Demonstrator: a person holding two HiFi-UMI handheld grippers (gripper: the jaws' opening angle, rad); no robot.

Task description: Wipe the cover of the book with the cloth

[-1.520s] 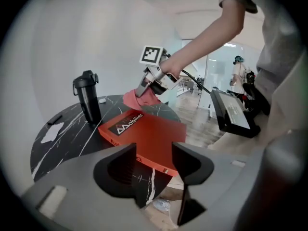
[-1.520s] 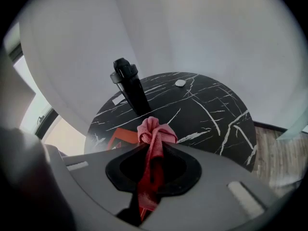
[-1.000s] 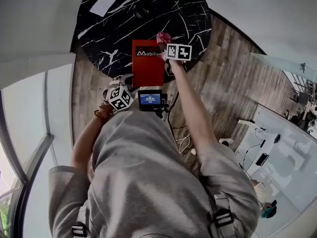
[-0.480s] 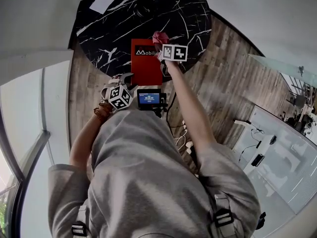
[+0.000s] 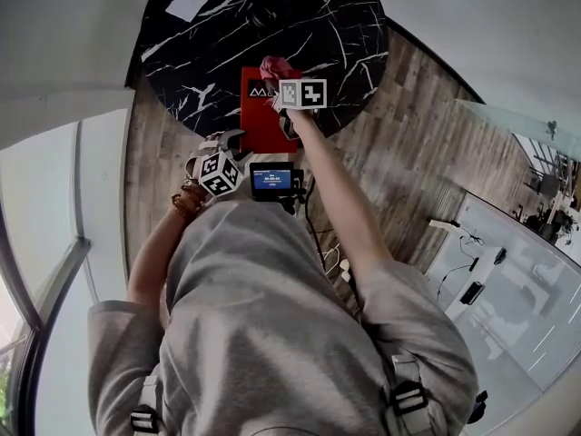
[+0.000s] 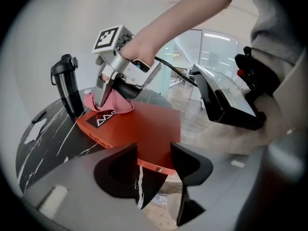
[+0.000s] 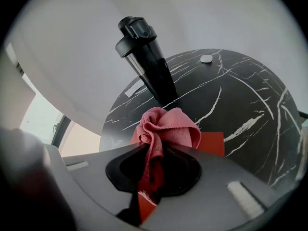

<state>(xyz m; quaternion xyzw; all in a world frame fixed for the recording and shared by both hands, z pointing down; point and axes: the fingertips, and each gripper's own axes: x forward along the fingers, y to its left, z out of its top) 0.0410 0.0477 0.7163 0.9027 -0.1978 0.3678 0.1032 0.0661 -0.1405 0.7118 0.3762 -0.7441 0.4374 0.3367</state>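
1 stroke underway: right gripper (image 7: 154,172), clamping crumpled pink cloth (image 7: 168,129), slid toward 9 o'clock over red book (image 6: 144,126); left gripper (image 6: 154,165) gapes empty, jaws just narrowing.

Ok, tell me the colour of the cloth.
Pink: the crumpled pink fabric cloth shows best in the right gripper view.

A grey short-sleeved shirt (image 5: 263,334) is worn, crossed by 2 straps (image 5: 400,371) with black buckles (image 5: 410,398). A brown beaded bracelet (image 5: 186,205) is seen just behind the left gripper's (image 6: 154,161) black-and-white marker cube (image 5: 221,174).
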